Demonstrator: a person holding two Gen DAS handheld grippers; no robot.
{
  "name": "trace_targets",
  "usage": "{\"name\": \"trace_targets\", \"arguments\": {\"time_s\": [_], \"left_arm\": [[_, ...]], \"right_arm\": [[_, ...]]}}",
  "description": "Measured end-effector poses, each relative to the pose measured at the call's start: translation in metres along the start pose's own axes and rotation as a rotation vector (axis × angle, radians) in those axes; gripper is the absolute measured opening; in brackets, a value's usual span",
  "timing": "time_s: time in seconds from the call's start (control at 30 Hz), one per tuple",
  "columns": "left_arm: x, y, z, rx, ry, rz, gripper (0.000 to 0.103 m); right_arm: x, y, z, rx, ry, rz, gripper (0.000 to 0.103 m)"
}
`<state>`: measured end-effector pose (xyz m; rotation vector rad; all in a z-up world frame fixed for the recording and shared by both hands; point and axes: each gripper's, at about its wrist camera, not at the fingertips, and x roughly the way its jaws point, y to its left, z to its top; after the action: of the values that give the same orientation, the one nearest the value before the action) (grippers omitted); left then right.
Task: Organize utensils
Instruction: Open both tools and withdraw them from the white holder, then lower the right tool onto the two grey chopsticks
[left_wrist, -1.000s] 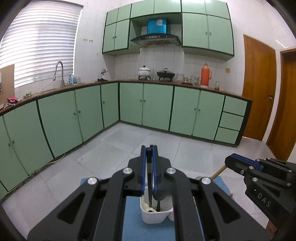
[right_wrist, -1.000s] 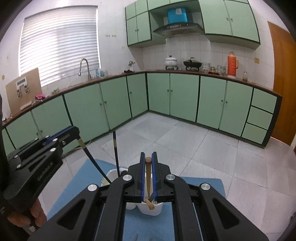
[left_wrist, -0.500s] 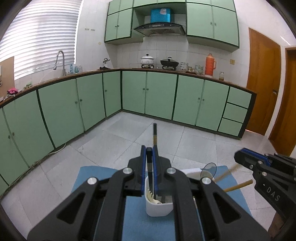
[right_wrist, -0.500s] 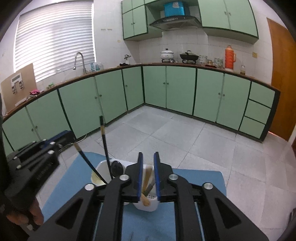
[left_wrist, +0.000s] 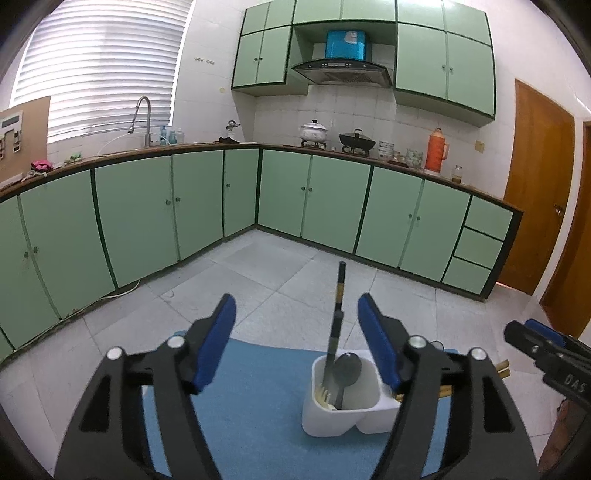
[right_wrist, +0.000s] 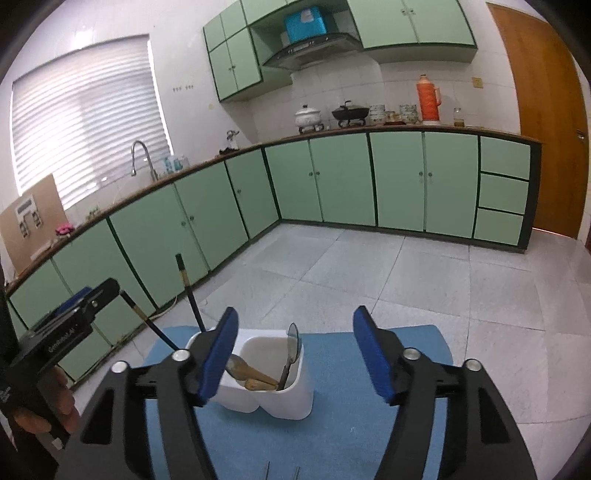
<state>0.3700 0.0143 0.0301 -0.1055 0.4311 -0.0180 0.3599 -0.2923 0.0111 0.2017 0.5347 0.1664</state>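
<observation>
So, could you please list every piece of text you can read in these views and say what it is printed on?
"DAS": on the side of the right tongs, seen from the left wrist view.
Lettering on the side of the left tongs, right wrist view: too blurred to read.
Printing on the blue box above the range hood: too small to read.
Card on the cardboard panel by the window: unreadable.

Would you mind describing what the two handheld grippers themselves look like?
Both are matte black, with angular cut-out frames and round silver bolts at the joints. The left gripper and right gripper each have two flat fingers faced with blue pads. Pale lettering is moulded into their black sides. No cables or sleeves are visible.
</observation>
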Motion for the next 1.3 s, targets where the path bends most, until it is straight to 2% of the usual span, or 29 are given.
{"name": "trace_targets", "arguments": {"time_s": [0.2, 0.3, 0.37, 0.4, 0.73, 0.93, 1.1, 1.3], "left_arm": [[-0.035, 0.015, -0.012, -0.013, -0.045, 0.028, 0.084], [-0.056, 0.019, -0.029, 0.005, -0.049, 0.046, 0.09], [-0.068, 0.02, -0.045, 0.015, -0.041, 0.048, 0.094], [-0.073, 0.021, -0.051, 0.017, -0.032, 0.047, 0.094], [-0.12, 0.021, -0.152, 0.107, 0.089, 0.038, 0.096], [-0.146, 0.017, -0.212, 0.139, 0.157, 0.013, 0.096], [-0.16, 0.011, -0.249, 0.15, 0.197, -0.008, 0.096], [-0.172, 0.008, -0.276, 0.159, 0.211, -0.017, 0.096]], "right_arm": [[-0.036, -0.008, -0.014, 0.002, -0.051, -0.009, 0.072], [-0.056, -0.011, -0.036, -0.001, -0.059, -0.023, 0.082], [-0.066, -0.012, -0.051, 0.002, -0.066, -0.045, 0.095], [-0.072, -0.014, -0.059, 0.009, -0.068, -0.056, 0.098], [-0.117, -0.026, -0.15, 0.068, 0.006, -0.09, 0.098], [-0.14, -0.013, -0.209, 0.05, 0.048, -0.121, 0.098], [-0.15, 0.005, -0.258, 0.017, 0.082, -0.147, 0.097], [-0.155, 0.018, -0.299, -0.007, 0.113, -0.133, 0.083]]}}
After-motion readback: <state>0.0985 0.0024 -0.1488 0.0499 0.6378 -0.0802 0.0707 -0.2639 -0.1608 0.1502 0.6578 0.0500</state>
